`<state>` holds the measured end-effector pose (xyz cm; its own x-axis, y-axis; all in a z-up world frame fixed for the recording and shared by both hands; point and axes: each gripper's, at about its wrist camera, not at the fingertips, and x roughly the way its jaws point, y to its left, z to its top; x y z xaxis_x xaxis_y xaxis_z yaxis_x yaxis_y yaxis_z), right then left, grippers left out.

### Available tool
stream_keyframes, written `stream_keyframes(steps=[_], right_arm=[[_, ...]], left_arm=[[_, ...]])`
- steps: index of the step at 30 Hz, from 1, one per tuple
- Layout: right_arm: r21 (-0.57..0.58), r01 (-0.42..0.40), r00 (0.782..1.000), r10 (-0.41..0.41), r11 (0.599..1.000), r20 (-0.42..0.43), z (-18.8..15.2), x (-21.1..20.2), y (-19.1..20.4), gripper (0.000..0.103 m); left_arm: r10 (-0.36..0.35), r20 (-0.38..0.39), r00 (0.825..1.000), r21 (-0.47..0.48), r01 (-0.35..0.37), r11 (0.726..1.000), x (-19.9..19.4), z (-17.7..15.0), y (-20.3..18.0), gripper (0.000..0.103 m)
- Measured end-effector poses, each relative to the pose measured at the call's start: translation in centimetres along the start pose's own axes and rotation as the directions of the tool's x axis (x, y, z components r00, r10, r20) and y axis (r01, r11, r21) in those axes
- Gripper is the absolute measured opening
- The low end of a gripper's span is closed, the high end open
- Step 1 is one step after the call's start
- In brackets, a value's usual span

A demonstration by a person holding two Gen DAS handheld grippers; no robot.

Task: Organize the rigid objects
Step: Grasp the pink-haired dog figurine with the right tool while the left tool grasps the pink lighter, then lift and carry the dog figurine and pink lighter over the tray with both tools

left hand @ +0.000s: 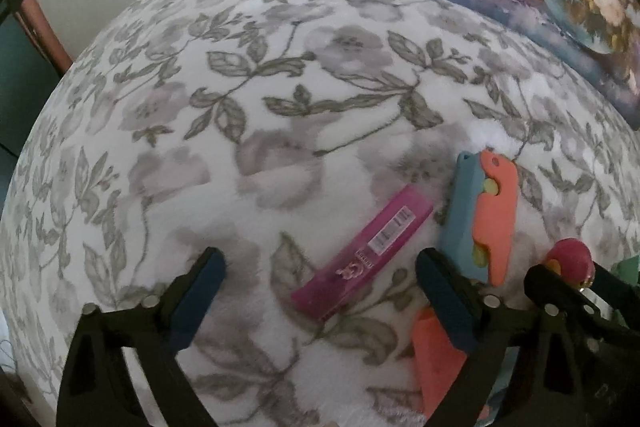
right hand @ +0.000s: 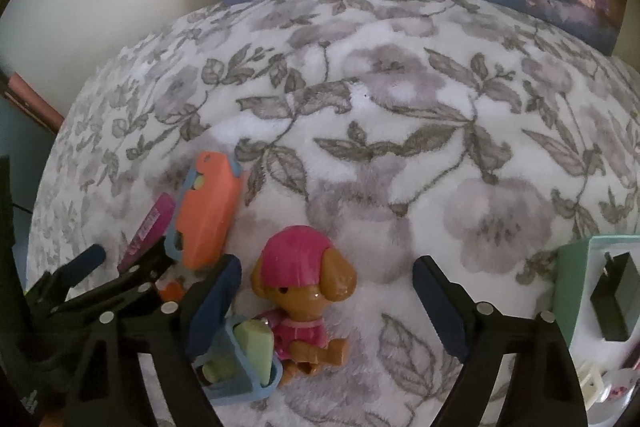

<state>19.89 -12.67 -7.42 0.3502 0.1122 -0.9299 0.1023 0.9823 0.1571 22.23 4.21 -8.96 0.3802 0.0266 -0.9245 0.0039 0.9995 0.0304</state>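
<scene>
Your right gripper (right hand: 328,297) jaws spread around brown plastic puppy figure (right hand: 306,301); left gripper (left hand: 320,279) spread, pink barcode-labelled flat case (left hand: 362,253) between; print unreadable.

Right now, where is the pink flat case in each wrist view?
Left wrist view: the pink flat case lies diagonally, lower centre, between the open left gripper's fingers, left of the orange-and-blue toy.
Right wrist view: only its end shows at lower left, behind the left gripper's fingers.
Shared landmark: the orange-and-blue toy, immediately right of the case in both.
</scene>
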Motion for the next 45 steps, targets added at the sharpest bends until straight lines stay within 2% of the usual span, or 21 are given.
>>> stream_keyframes(steps=[4, 6, 10, 12, 14, 19, 25, 31, 38, 45], right_arm=[[0.001, 0.008, 1.0, -0.008, 1.0, 0.01, 0.0, 0.0, -0.1, 0.084], [-0.022, 0.04, 0.999, -0.04, 0.999, 0.019, -0.3, -0.1, 0.1, 0.078], [-0.038, 0.067, 0.997, -0.066, 0.997, 0.041, -0.9, -0.5, 0.0, 0.065], [-0.03, 0.075, 0.996, -0.073, 0.997, 0.046, -1.3, -0.8, -0.3, 0.052], [-0.029, 0.07, 0.997, -0.068, 0.997, 0.048, -1.6, -0.9, -0.6, 0.051], [-0.026, 0.06, 0.997, -0.058, 0.998, 0.047, -2.7, -1.4, -1.2, 0.051], [-0.019, 0.059, 0.998, -0.058, 0.998, 0.03, -4.3, -1.9, -1.7, 0.051], [0.022, 0.027, 1.0, -0.027, 0.999, 0.002, -6.2, -3.2, -2.7, 0.051], [0.032, -0.007, 1.0, 0.007, 0.999, 0.0, -8.4, -5.9, -3.4, 0.051], [0.044, -0.033, 0.999, 0.033, 0.998, 0.008, -10.8, -8.6, -4.4, 0.051]], left_arm=[[-0.027, 0.017, 0.999, 0.004, 0.027, 1.0, -0.1, 0.0, -0.1, 0.086], [-0.029, 0.024, 0.999, 0.013, 0.029, 1.0, -0.3, 0.0, -0.3, 0.079], [-0.037, 0.033, 0.999, 0.035, 0.036, 0.999, -0.8, -0.2, -1.0, 0.054], [-0.036, 0.038, 0.999, 0.045, 0.034, 0.998, -1.0, -0.4, -1.4, 0.044], [-0.034, 0.049, 0.998, 0.045, 0.032, 0.999, -1.2, -0.7, -1.7, 0.034], [-0.025, 0.036, 0.999, 0.035, 0.024, 0.999, -1.7, -1.6, -1.6, 0.022], [-0.023, -0.001, 1.0, 0.014, 0.023, 1.0, -2.3, -2.6, -0.9, 0.021], [-0.061, -0.016, 0.998, -0.042, 0.06, 0.997, -4.3, -3.9, 0.4, 0.02], [-0.069, 0.044, 0.997, -0.052, 0.071, 0.996, -9.3, -5.3, -0.1, 0.02], [-0.093, 0.103, 0.99, -0.028, 0.097, 0.995, -13.9, -7.6, -2.7, 0.02]])
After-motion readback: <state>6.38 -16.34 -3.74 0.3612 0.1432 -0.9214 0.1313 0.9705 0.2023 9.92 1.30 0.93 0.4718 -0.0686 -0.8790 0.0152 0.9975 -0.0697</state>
